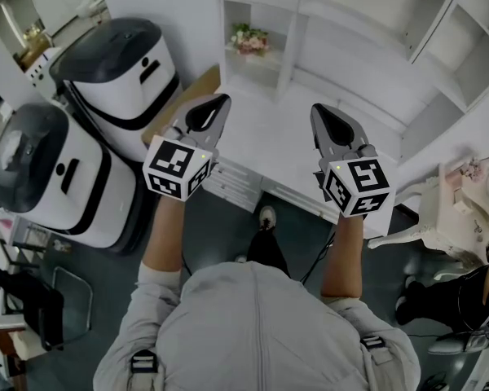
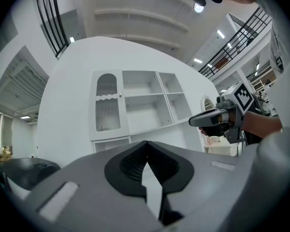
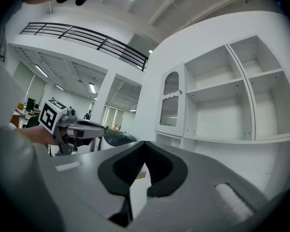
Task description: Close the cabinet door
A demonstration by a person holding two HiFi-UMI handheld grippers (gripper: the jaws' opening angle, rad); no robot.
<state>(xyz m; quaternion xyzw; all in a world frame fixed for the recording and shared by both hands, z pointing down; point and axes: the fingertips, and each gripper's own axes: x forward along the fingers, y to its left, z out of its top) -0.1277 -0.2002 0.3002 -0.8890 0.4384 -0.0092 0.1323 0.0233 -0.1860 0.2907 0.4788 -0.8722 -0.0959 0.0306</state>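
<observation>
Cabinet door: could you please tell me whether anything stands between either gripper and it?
Nothing visible does. The left gripper and right gripper, both shut and empty, face the cabinet door across open air.

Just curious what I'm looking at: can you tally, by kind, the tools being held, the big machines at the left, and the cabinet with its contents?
Hand-held tools: 2 (left tool, right tool)
White-and-black machines: 2 (upper machine, lower machine)
White cabinet: 1
Bunch of flowers: 1
Total: 6
</observation>
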